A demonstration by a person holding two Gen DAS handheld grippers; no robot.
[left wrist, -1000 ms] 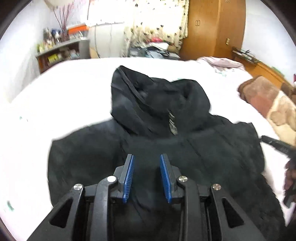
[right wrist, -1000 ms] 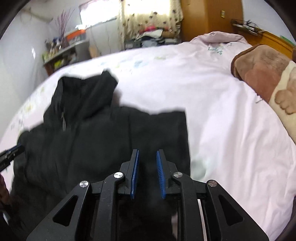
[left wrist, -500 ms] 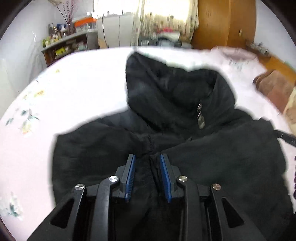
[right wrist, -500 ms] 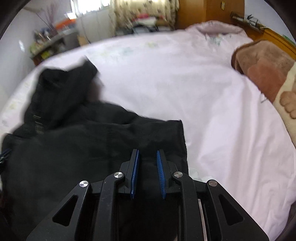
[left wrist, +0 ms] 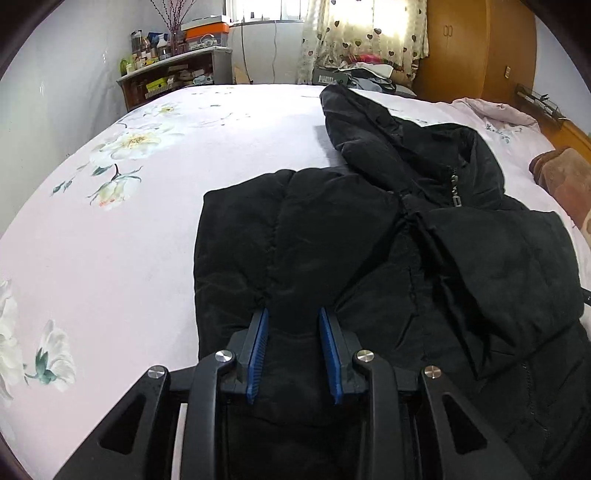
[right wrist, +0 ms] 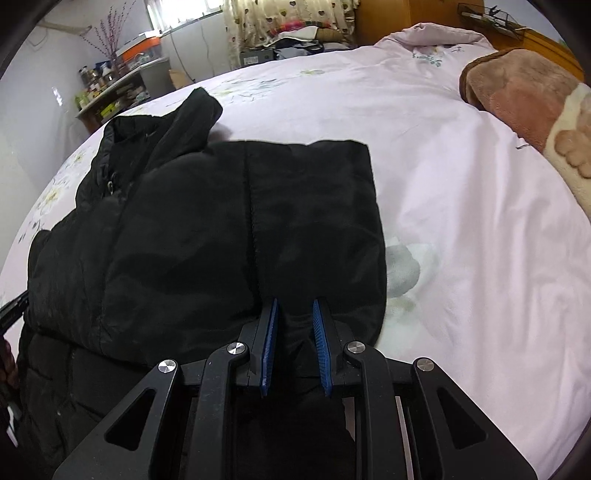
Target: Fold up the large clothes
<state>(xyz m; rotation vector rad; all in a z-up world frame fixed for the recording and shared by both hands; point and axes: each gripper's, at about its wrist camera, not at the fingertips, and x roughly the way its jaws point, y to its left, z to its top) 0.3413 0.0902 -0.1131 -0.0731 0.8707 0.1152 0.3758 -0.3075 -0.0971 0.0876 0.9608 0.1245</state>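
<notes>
A black padded hooded jacket [left wrist: 424,266] lies on a pink floral bed sheet [left wrist: 140,221], its hood [left wrist: 373,125] pointing to the far side. My left gripper [left wrist: 293,314] is shut on a puckered fold of the jacket's left panel, which lies folded over the body. In the right wrist view the jacket [right wrist: 192,229] fills the lower left. There my right gripper [right wrist: 295,304] is shut on the edge of the right panel, also folded inward. The fabric under both grippers is hidden.
A brown and cream blanket [right wrist: 524,96] lies at the right end of the bed. A cluttered shelf [left wrist: 166,77], a curtained window [left wrist: 365,33] and a wooden wardrobe [left wrist: 476,48] stand beyond the far edge. Bare sheet [right wrist: 480,240] spreads right of the jacket.
Both grippers have sunk toward the bed with the fabric still pinched. The left one shifted left, so the hood now sits right of centre. The side panels now lie flat on the jacket.
</notes>
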